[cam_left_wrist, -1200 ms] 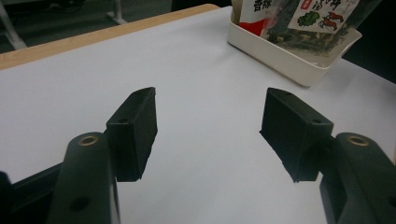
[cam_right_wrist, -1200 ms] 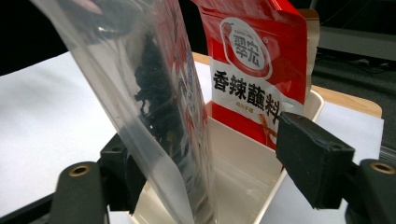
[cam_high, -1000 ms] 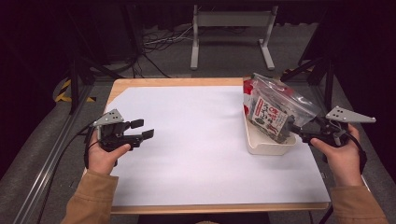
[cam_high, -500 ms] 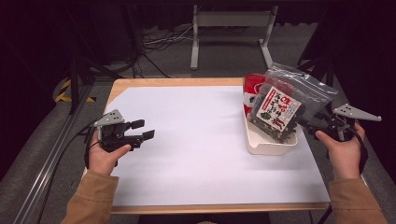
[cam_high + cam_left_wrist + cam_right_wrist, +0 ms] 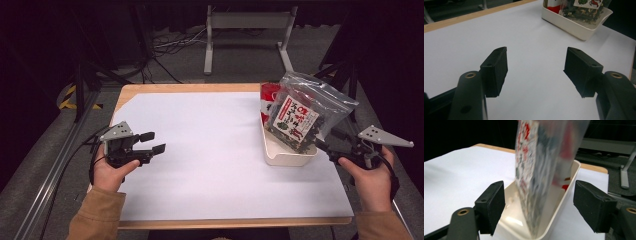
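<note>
The clear snack bag (image 5: 305, 117) stands tilted in the white bin (image 5: 285, 154) at the table's (image 5: 150, 90) three o'clock edge — its lower end inside, its top leaning outward. The right gripper (image 5: 327, 145) sits just beside it; its jaws have just been opening and stand wide, the bag between them but unpressed. At nine o'clock the left gripper (image 5: 152, 142) hovers over the white sheet (image 5: 210, 150) — jaws wide apart, holding nothing.

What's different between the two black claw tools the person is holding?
The left gripper hovers over bare white paper, nothing between its jaws. The right gripper sits at the white tray, jaws just opened, either side of the clear snack bag standing upright in it, pads not touching. Both are open and black-jawed, with a grey plate on top.
</note>
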The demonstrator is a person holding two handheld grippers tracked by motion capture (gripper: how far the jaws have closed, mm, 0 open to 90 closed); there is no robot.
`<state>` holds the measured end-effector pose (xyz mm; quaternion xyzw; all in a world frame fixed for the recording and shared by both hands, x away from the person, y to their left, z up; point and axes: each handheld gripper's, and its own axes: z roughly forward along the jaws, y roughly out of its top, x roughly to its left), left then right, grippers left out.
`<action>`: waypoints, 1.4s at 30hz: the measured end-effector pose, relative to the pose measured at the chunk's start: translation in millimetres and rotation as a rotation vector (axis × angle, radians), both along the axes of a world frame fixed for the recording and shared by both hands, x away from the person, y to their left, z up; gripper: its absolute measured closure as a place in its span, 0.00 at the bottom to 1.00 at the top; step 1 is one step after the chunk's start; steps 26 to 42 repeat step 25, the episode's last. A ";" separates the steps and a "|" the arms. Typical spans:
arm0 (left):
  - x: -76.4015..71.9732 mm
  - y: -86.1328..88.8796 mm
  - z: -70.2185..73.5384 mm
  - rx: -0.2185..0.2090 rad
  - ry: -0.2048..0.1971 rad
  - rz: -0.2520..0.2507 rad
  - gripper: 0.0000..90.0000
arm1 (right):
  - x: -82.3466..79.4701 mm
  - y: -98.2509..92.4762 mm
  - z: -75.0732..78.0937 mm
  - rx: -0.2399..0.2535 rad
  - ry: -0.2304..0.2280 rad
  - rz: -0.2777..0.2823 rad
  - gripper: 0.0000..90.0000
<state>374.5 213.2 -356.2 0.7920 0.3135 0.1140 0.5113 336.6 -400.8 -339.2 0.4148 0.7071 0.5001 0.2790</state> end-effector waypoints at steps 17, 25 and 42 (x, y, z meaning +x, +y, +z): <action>-45.3 17.3 -31.4 0.025 -0.043 -0.048 0.36 | -31.2 22.1 -47.9 -0.087 0.058 0.159 0.28; -46.4 28.6 -42.1 -0.001 -0.022 -0.006 0.35 | -30.3 27.8 -61.1 -0.116 0.080 0.171 0.28; -46.4 28.6 -42.1 -0.001 -0.022 -0.006 0.35 | -30.3 27.8 -61.1 -0.116 0.080 0.171 0.28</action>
